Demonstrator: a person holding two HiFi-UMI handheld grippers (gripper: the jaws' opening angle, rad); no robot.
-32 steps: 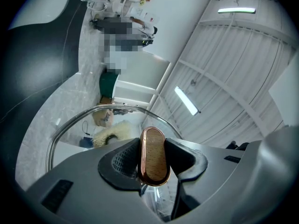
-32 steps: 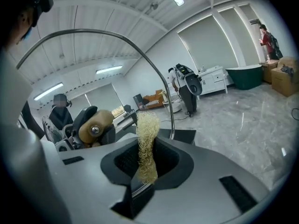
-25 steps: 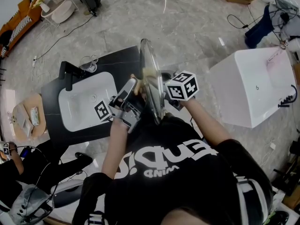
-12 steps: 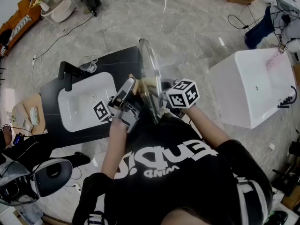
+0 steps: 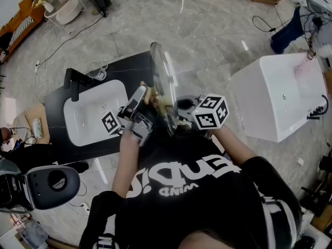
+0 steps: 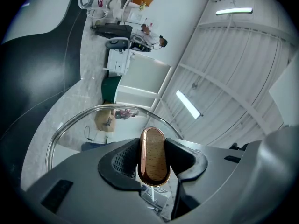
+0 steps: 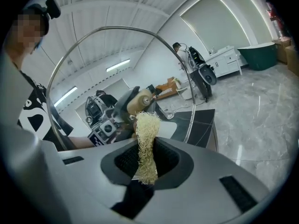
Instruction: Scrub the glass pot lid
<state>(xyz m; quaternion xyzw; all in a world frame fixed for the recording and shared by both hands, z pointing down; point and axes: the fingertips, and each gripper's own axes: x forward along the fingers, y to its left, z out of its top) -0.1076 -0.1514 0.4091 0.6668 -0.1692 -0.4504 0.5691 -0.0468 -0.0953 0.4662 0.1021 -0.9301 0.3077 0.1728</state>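
Left gripper [image 5: 147, 98]: jaws part-way closed, clamped on the wooden knob [image 6: 154, 155] of the glass pot lid [image 5: 165, 87]. Right gripper [image 7: 146, 164]: narrow, pinching a loofah scrubber [image 7: 148, 129], tuft end sticking out past the pads. The lid is held in the air on edge, roughly vertical, between the two grippers in front of the person's chest. Knob faces left, scrubber is on the opposite face, and its tip looks to be at the glass. The metal rim arcs across both gripper views. Just behind: black countertop [image 5: 132, 69] with a white sink basin [image 5: 83, 123], only the drain visible in it. The lid's top edge sits over the counter's right edge. Black faucet [image 5: 75, 82] is at the basin's far end, with a clear glass vessel [image 5: 98, 69] beside it; contents unreadable. Marble floor [image 5: 207, 30] runs beyond and to the right. White tub [image 5: 270, 102] is well apart on the right.
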